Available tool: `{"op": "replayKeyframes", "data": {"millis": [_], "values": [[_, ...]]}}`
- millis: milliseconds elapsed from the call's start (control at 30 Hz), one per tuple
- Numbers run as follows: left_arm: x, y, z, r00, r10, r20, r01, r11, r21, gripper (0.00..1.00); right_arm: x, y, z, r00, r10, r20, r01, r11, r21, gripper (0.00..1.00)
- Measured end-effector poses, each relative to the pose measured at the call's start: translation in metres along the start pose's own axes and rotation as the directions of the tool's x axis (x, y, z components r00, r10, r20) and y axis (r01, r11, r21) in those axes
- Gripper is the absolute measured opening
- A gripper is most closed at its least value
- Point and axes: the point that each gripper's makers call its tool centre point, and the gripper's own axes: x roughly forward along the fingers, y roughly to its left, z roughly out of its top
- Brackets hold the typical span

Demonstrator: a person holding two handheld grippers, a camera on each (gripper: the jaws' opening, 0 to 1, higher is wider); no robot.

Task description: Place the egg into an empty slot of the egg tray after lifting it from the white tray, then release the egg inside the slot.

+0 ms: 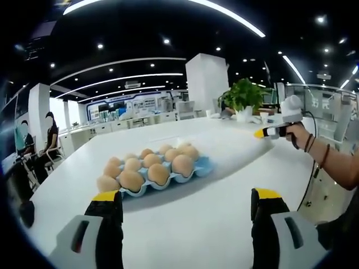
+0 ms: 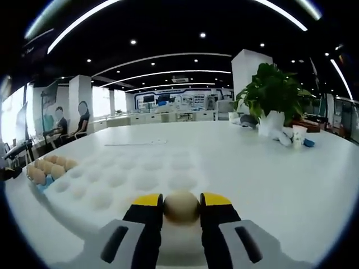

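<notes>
A tan egg (image 2: 181, 206) sits between the yellow-tipped jaws of my right gripper (image 2: 181, 203), which is shut on it just above the near edge of the white dimpled tray (image 2: 129, 179). The blue egg tray (image 1: 203, 165) lies on the white table ahead of my left gripper, holding several brown eggs (image 1: 159, 173); a bare blue slot shows at its right end. The same egg tray (image 2: 46, 180) appears at the far left of the right gripper view. My left gripper (image 1: 185, 197) stands open over the table, short of the egg tray. A hand holds the right gripper (image 1: 269, 133) off to the right.
A potted plant (image 2: 272, 89) in a white pot and small cups (image 2: 297, 135) stand at the table's far right. The plant (image 1: 242, 95) also shows beyond the tray. People sit at desks (image 1: 50, 137) on the left. The table's edge (image 1: 305, 196) curves past on the right.
</notes>
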Motion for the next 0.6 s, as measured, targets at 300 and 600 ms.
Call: {"op": "replayKeyframes", "data": {"millis": [300,600], "values": [[-0.002,0.000,0.000,1.000,0.004,-0.002,-0.004,1.000,0.005,0.97,-0.008,-0.002,0.016,0.998,0.002,0.068,-0.007,0.998,0.066,0.27],[-0.002,-0.004,0.004,1.000,-0.004,0.005,0.004,1.000,0.011,0.97,-0.012,0.013,0.026,0.995,0.033,0.092,-0.040,0.996,0.080,0.27]]}}
